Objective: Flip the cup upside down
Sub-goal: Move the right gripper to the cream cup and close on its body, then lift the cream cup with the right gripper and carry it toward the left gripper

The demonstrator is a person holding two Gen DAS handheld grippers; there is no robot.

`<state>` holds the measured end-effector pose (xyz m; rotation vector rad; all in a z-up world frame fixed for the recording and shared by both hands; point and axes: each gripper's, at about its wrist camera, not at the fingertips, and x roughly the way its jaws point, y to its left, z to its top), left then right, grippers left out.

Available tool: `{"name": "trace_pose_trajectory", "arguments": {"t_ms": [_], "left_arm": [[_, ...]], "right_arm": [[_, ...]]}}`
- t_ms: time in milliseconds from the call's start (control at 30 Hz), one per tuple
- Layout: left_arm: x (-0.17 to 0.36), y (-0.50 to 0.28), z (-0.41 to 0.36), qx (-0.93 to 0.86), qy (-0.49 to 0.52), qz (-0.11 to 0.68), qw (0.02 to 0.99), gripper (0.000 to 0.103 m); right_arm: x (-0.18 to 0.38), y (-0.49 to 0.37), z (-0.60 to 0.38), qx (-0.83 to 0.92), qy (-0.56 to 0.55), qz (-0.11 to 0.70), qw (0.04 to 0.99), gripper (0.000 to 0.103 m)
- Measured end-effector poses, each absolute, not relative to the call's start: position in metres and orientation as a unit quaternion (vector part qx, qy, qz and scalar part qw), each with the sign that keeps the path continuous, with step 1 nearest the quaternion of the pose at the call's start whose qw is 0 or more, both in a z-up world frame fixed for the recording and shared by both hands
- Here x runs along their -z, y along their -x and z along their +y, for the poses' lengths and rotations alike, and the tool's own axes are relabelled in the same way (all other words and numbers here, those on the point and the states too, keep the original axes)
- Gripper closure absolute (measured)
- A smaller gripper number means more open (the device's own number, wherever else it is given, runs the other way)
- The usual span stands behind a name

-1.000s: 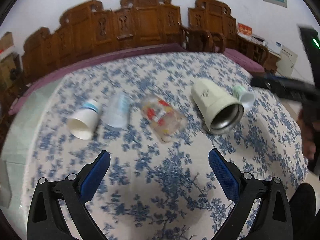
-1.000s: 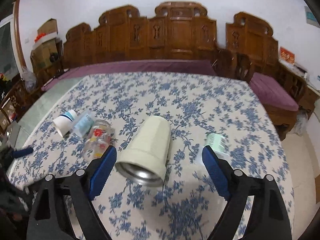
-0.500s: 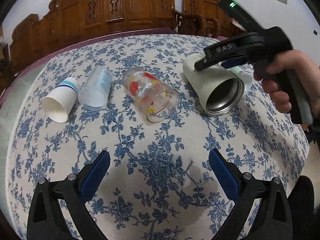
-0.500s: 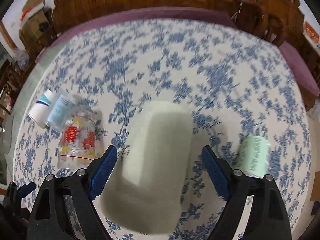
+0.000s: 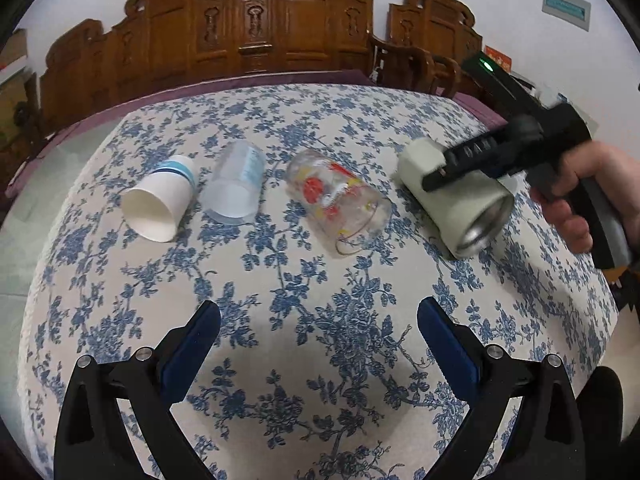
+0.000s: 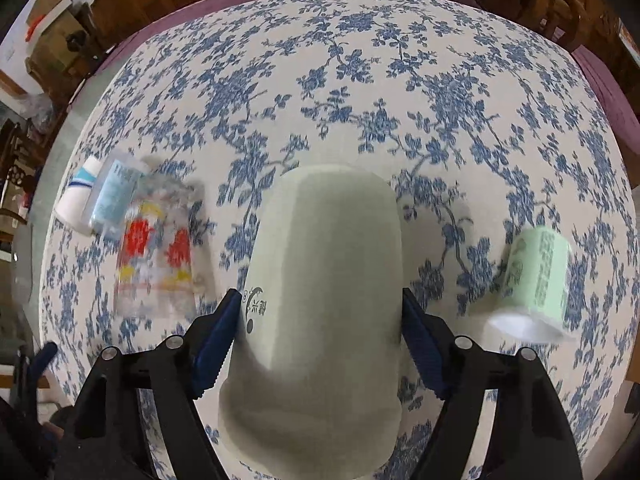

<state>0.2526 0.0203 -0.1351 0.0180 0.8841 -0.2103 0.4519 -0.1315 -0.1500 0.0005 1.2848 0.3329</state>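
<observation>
A large pale green cup [image 6: 324, 280] with a steel lining lies on its side on the flowered tablecloth; it also shows in the left wrist view [image 5: 456, 200], mouth toward the camera. My right gripper [image 6: 320, 320] straddles the cup, with its blue pads [image 6: 218, 336] at both sides of the cup body. Whether the pads press the cup I cannot tell. In the left wrist view the right gripper [image 5: 472, 160] reaches over the cup from the right. My left gripper [image 5: 318, 332] is open and empty above the near part of the table.
To the left lie a glass [image 5: 340, 200] with red and yellow print, a clear plastic cup [image 5: 236, 188] and a white paper cup [image 5: 160, 204]. A light green paper cup [image 6: 536, 280] lies right of the big cup. Carved wooden chairs [image 5: 280, 28] stand behind the table.
My right gripper has come down over the pale green cup, and its pads now sit at the cup's sides. The left gripper has stayed open and shifted its view slightly.
</observation>
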Motion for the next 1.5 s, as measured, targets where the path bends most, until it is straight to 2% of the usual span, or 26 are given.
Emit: {"name": "trace_pose_trajectory", "arguments": {"t_ms": [333,633,967,1233,1500], "left_arm": [[0.13,-0.234,0.03,0.082,-0.007,0.416,0.906,0.008],[0.123,-0.234,0.042,0.074,0.003,0.408,0.91,0.008],[0.115,-0.204,0.057,0.057,0.01,0.398,0.915,0.008],[0.119,-0.184,0.074,0.039,0.014,0.401,0.915,0.008],[0.123,-0.187,0.08,0.038,0.019,0.404,0.914,0.008]], "right_arm": [[0.164,-0.466,-0.127,-0.12,0.004,0.619,0.776,0.024],[0.147,-0.456,-0.124,-0.122,0.015,0.596,0.794,0.025],[0.115,-0.373,-0.113,-0.185,0.013,0.57,0.8,0.025],[0.138,-0.308,-0.084,-0.216,0.005,0.569,0.793,0.025],[0.161,-0.29,-0.064,-0.218,-0.001,0.577,0.787,0.025]]}}
